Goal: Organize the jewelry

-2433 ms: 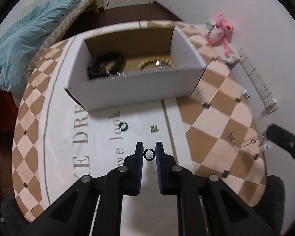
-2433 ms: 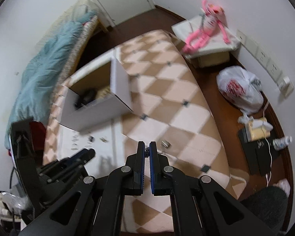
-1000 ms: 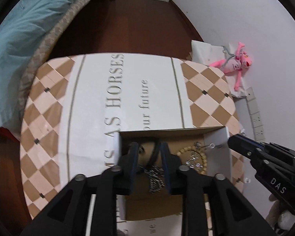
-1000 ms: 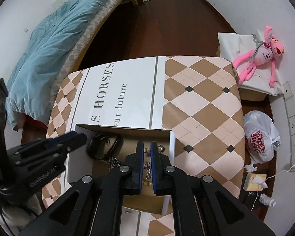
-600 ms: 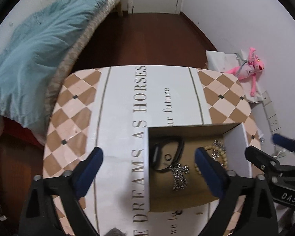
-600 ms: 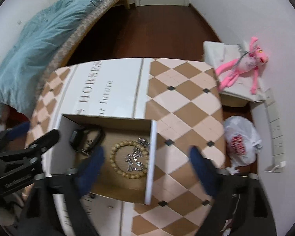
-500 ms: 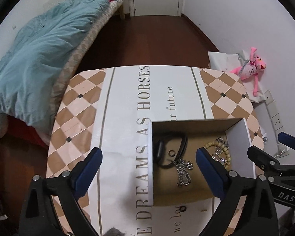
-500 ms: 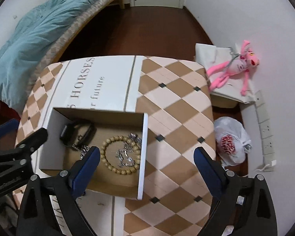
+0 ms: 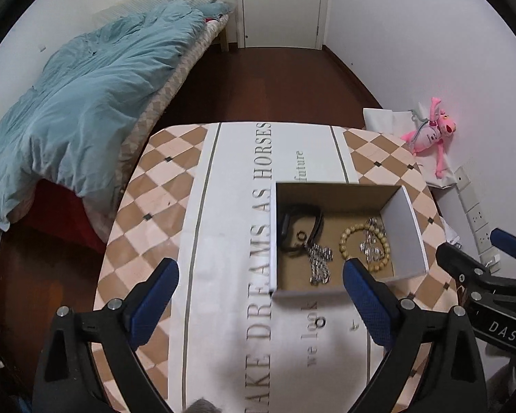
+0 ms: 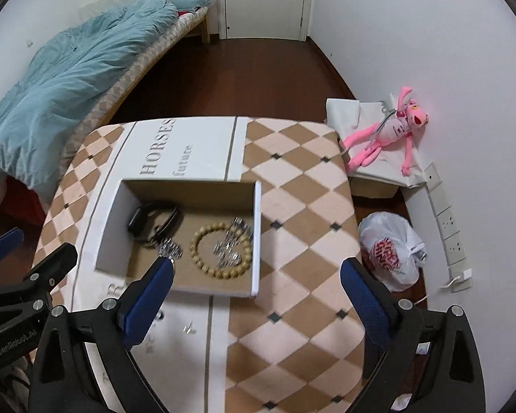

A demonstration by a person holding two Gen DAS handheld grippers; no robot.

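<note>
An open white cardboard box (image 9: 404, 237) (image 10: 256, 234) stands on the table. Inside lie a black watch (image 9: 294, 227) (image 10: 153, 222), a wooden bead bracelet (image 9: 352, 237) (image 10: 206, 254), silver chains (image 9: 318, 261) (image 10: 230, 244) and a small black ring (image 9: 301, 235). On the table in front of the box lie another black ring (image 9: 321, 320) and a small gold piece (image 9: 353, 326) (image 10: 188, 328). My left gripper (image 9: 259, 304) and right gripper (image 10: 256, 301) are wide open, empty, high above the table.
The table has a checkered cloth with a white lettered runner (image 9: 244, 206). A bed with a blue duvet (image 9: 86, 103) is to the left. A pink plush toy (image 10: 392, 130), a plastic bag (image 10: 392, 247) and wall sockets (image 10: 450, 227) are to the right.
Both grippers opened over the box, dropping a ring and a chain into it, then rose and pulled back, staying wide open.
</note>
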